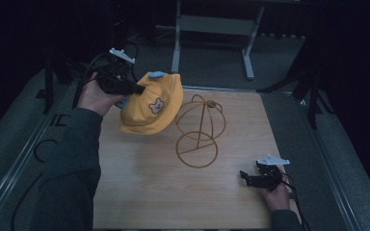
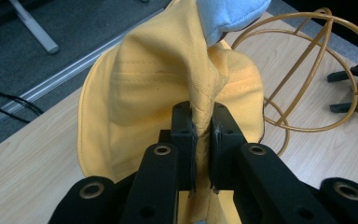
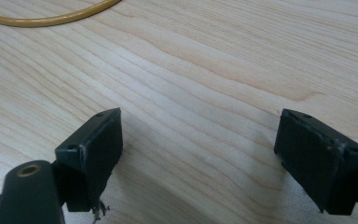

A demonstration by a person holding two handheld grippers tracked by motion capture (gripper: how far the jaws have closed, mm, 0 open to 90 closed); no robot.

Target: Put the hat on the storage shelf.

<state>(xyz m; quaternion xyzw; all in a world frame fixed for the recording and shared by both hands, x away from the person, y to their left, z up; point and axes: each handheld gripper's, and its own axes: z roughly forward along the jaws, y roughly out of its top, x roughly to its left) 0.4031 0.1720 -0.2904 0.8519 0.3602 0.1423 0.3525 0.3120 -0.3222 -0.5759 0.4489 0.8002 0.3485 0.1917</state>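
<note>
A yellow bucket hat (image 1: 153, 103) with a small bear patch and light blue trim hangs in the air above the table's far left. My left gripper (image 1: 138, 89) is shut on a fold of the hat's fabric (image 2: 204, 112), pinched between its jaws (image 2: 204, 140). Just right of the hat stands a gold wire hat stand (image 1: 198, 130), a dome on a ring base, also seen behind the hat (image 2: 307, 70). My right gripper (image 1: 244, 177) rests open near the table's front right, jaws wide apart over bare wood (image 3: 198, 144).
The wooden table (image 1: 139, 192) has metal rails along both sides. A grey table frame (image 1: 212, 29) stands on the carpet beyond the far edge. The stand's ring base (image 3: 51, 16) lies just ahead of my right gripper.
</note>
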